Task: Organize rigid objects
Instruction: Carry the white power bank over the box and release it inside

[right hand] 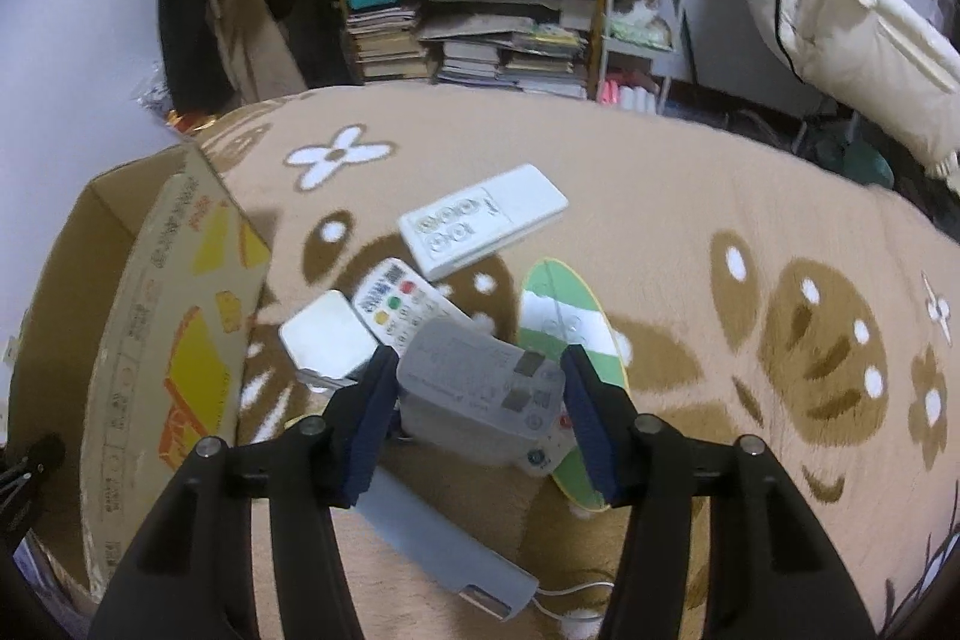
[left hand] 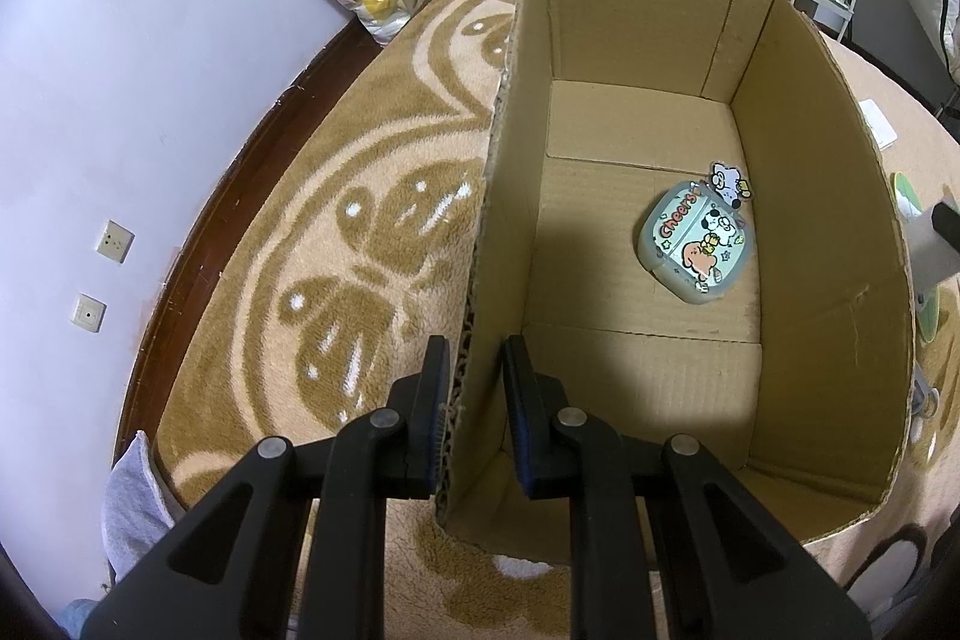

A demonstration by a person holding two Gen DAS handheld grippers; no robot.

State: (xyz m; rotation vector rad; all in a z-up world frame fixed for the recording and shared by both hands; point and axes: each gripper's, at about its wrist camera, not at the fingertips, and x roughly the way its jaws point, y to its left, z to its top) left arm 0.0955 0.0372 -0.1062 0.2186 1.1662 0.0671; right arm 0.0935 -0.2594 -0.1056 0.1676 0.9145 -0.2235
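Left claw (left hand: 474,388) straddles box wall (left hand: 480,244); right claw (right hand: 480,400) seemingly grips charger (right hand: 480,388).

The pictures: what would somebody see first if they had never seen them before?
Probably the big cardboard box on the brown patterned blanket, with one cartoon-sticker case lying alone on its floor. The left gripper straddles the box's near wall. In the right wrist view, the right gripper has a grey plug block between its fingers, above a heap of white remotes.
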